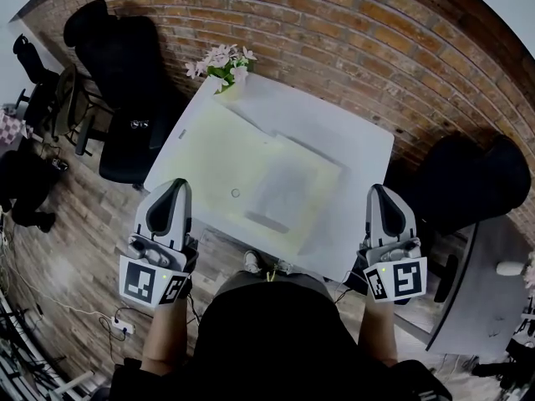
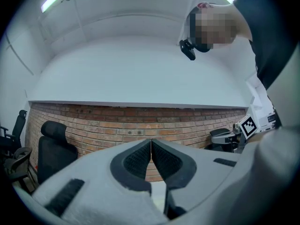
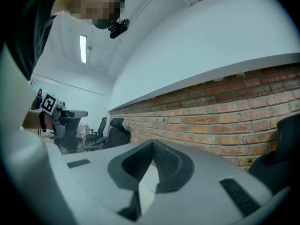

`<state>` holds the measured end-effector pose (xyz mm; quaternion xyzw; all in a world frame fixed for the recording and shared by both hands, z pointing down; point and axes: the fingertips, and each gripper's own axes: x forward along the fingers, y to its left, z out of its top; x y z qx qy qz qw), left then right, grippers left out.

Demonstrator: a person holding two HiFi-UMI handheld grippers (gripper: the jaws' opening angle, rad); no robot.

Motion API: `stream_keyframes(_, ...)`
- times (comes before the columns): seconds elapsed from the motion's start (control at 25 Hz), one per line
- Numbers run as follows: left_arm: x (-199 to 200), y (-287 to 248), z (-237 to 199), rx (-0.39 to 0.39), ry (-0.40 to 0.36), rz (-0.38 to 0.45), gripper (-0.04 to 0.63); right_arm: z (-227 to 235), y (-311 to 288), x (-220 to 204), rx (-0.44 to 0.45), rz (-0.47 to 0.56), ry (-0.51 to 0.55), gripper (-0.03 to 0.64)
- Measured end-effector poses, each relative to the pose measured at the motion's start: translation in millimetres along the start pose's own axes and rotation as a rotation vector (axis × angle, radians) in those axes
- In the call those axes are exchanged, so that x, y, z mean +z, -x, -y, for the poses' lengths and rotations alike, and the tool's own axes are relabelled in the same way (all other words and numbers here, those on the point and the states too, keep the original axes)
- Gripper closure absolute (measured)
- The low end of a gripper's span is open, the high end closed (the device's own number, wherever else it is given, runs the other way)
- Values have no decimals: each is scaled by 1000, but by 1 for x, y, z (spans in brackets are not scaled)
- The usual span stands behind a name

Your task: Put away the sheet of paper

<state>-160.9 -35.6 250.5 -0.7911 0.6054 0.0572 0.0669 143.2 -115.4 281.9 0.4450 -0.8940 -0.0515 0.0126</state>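
A pale sheet of paper (image 1: pixel 282 192) lies flat on a yellow-green folder (image 1: pixel 219 153) that covers much of the white table (image 1: pixel 355 144). My left gripper (image 1: pixel 173 185) is held upright off the table's near-left edge, and its jaws are shut on nothing (image 2: pixel 151 146). Off the near-right corner, my right gripper (image 1: pixel 378 192) also points up and away, with its tips together and empty (image 3: pixel 152 146). Neither gripper touches the paper. Both gripper views look over the table at a brick wall, so the paper is hidden in them.
A bunch of pink and white flowers (image 1: pixel 221 62) stands at the table's far corner. A small round thing (image 1: pixel 235 193) sits on the folder. Black office chairs stand to the left (image 1: pixel 125 82) and right (image 1: pixel 472 182). Cables and a power strip (image 1: pixel 121 327) lie on the floor.
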Motion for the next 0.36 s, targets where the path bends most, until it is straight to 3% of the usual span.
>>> stream_keyframes(0.36, -1, 5, 0, 5, 1, -3, 568, -4, -1, 2, 10, 9, 0, 603)
